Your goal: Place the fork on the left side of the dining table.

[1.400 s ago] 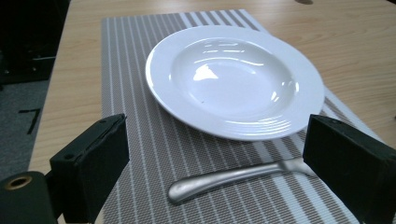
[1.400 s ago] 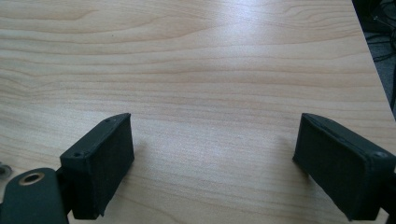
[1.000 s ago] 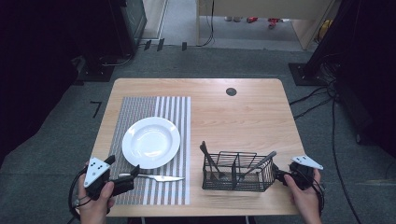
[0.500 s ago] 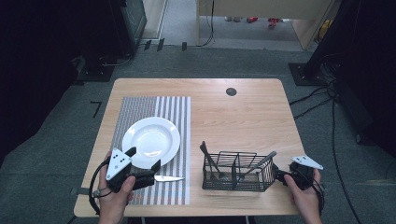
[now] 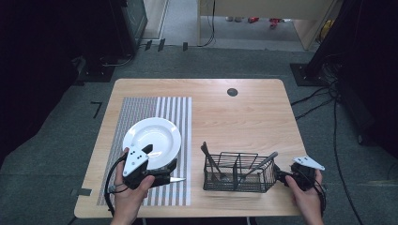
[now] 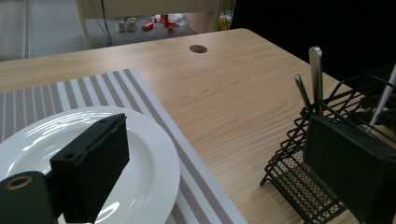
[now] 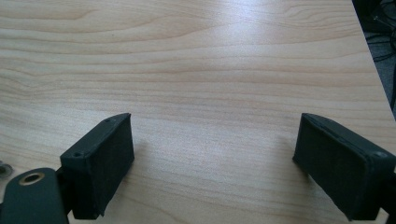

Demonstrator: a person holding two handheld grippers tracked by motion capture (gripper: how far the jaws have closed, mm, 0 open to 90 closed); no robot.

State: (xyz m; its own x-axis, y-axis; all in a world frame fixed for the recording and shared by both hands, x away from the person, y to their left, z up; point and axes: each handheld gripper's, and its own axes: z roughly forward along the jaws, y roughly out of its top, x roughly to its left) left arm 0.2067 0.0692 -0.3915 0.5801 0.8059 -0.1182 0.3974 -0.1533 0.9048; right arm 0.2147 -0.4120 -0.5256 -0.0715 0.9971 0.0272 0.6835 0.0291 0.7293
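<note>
Your left gripper [image 5: 165, 172] sits near the front left corner of the tabletop [image 5: 244, 112], low over the striped placemat [image 5: 176, 110], with its jaws spread wide and nothing between them. In the left gripper view one jaw stands over the white plate [image 6: 149, 158] and the other in front of the wire caddy [image 6: 299, 186]. A knife [image 5: 178, 179] lies on the placemat just in front of the plate's near rim, its tip poking out from under your left gripper toward the caddy; the pictures do not show whether the jaws touch it.

Your right gripper [image 5: 284, 177] rests near the front right corner, just beside the caddy's right end, also open; its own view looks along spread jaws at bare wood.

The plate lies on the placemat and the knife beside it, so the setting looks partly laid. Several utensils still stand in the caddy [image 5: 237, 171]: a dark handle at its left end [image 5: 207, 154] and a silver one leaning at its right [image 5: 265, 161]. I judge the work about halfway: what remains is drawing the rest of the cutlery out and laying it by the plate
</note>
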